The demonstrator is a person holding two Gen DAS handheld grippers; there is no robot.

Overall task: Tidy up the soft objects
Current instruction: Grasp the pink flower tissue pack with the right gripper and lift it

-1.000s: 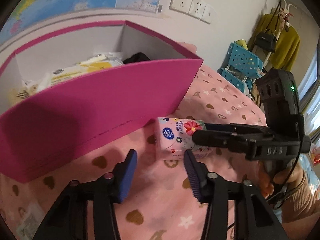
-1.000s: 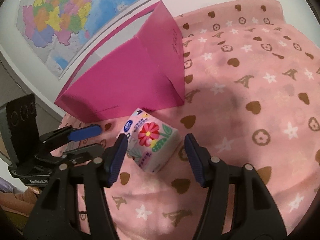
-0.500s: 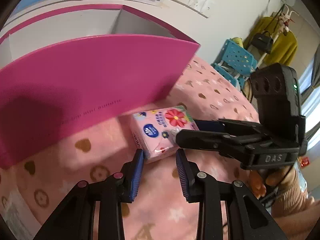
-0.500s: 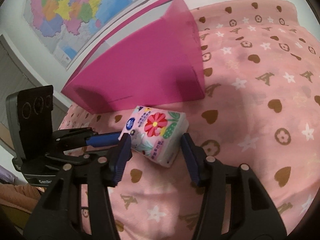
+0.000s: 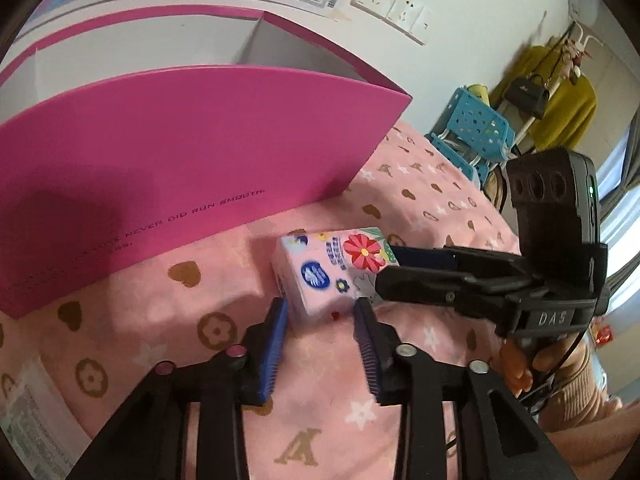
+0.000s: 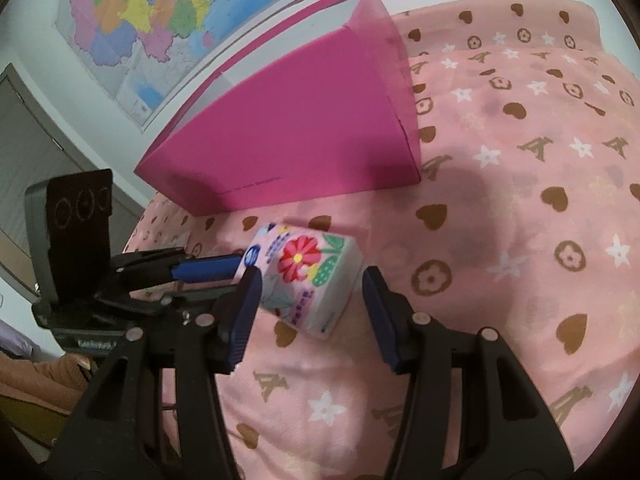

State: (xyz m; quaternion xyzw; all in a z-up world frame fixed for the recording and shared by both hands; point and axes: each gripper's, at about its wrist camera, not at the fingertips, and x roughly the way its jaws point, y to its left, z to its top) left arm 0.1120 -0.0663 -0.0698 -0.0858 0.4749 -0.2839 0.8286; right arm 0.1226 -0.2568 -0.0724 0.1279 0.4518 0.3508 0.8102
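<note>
A soft tissue pack (image 5: 328,272) (image 6: 304,276), pink with a red flower, lies tilted on the pink blanket (image 5: 400,200) in front of a magenta box (image 5: 180,152) (image 6: 300,120). My left gripper (image 5: 320,308) (image 6: 234,276) has the pack's near end between its blue pads. Its jaws are closing and the pads touch both sides. My right gripper (image 6: 310,276) (image 5: 387,266) comes from the other side and straddles the pack across its width, with its pads against it. From here the box's inside is hidden.
The box stands against a wall with a map (image 6: 160,12) and sockets (image 5: 388,0). A blue plastic stool (image 5: 476,128) and a yellow garment (image 5: 568,112) stand beyond the bed. A hand (image 5: 520,368) holds the right gripper. Printed paper (image 5: 24,420) lies at the lower left.
The left jaws narrowed from wide open onto the pack's near end, and that view dropped so the box's contents vanished. The right jaws drew in around the pack.
</note>
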